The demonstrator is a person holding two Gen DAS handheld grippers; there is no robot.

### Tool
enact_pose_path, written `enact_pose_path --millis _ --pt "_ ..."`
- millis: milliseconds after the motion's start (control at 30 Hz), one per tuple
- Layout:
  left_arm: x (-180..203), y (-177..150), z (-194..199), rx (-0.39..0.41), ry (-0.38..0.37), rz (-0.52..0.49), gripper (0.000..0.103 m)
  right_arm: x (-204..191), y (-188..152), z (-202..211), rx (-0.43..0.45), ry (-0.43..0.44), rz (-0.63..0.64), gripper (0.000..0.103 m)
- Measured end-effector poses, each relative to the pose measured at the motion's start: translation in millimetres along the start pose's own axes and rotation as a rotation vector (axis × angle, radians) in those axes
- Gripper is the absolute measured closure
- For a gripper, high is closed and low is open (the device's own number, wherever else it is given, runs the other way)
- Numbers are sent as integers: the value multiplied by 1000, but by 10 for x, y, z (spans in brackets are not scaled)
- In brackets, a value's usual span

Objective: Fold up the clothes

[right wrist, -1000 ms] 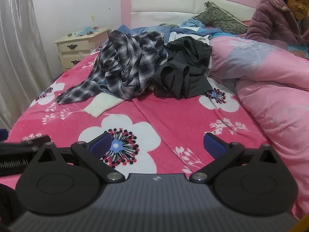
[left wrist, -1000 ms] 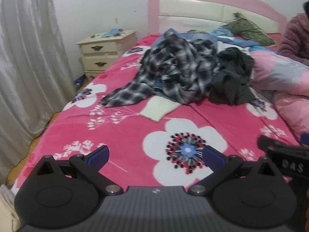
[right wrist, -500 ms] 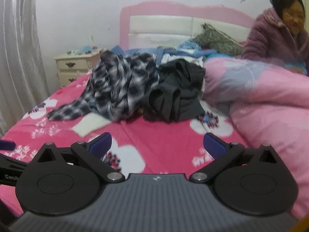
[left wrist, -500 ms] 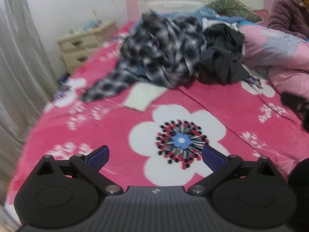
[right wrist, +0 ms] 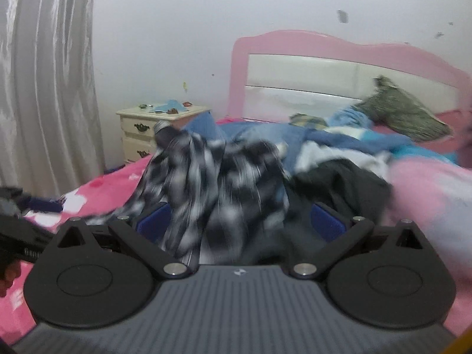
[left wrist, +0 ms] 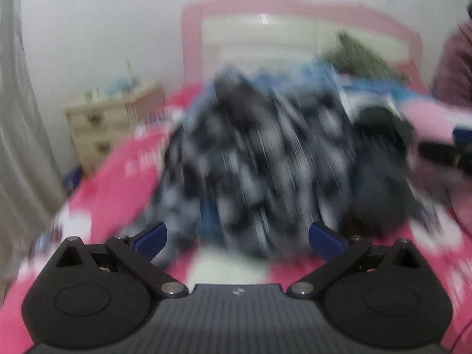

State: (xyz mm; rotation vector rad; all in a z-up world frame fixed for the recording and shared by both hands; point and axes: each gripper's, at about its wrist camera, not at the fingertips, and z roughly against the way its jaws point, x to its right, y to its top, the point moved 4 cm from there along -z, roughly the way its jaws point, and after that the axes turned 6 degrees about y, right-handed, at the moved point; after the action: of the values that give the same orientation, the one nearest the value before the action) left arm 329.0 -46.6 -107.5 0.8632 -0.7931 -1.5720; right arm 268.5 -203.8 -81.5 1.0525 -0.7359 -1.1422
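Black-and-white plaid flannel shirt (right wrist: pixel 212 194) lies crumpled in a heap on the pink floral bedspread (right wrist: pixel 112 183), touching a dark grey garment (right wrist: pixel 348 188) to its right. Both views are motion-blurred. Left gripper (left wrist: pixel 237 236) and right gripper (right wrist: pixel 240 221) each point at the heap with blue-tipped fingers (right wrist: pixel 326 219) spread apart, holding nothing. A cream nightstand (right wrist: pixel 141 129) stands beside the bed.
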Motion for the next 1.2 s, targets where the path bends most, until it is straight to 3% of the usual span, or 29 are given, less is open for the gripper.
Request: enact_pose_path --millis 133,233,333,367,400,433,467,500,600,700,933,1100,1200 --pt "76 482 -595 72 -16 38 0 303 276 -817 -3 -8 -81 2" --pt "167 652 -971 44 -51 66 4 516 411 -1290 -10 -43 -167 8" --pt "243 734 -1284 6 -67 88 14 608 398 -1632 -58 -38 -219 27" --pt "254 733 -1354 -2 -77 109 18 611 374 -1727 -84 -37 -220 44" --pt "254 718 -1383 -3 -93 129 29 610 350 -1810 -108 -36 -221 56" --pt "252 701 -1407 -4 -110 149 45 575 335 -1787 -104 -34 -206 62" --pt "260 688 -1383 0 -127 154 53 541 320 -1764 -100 -32 -191 73" --pt "270 675 -1352 4 -144 158 68 505 307 -1735 -95 -30 -174 81" --pt "288 640 -1176 25 -130 128 94 354 292 -1508 -65 -34 -103 89" --pt "217 560 -870 24 -150 136 95 298 343 -1244 -39 -28 -92 90" --pt "-26 178 287 24 -206 158 96 3 141 -99 15 52 -155 92" --pt "-137 -339 1196 -40 -249 113 97 -315 -271 821 -31 113 -228 92" --pt "-180 -790 1679 -122 -268 89 97 -534 -560 1324 -87 144 -276 92"
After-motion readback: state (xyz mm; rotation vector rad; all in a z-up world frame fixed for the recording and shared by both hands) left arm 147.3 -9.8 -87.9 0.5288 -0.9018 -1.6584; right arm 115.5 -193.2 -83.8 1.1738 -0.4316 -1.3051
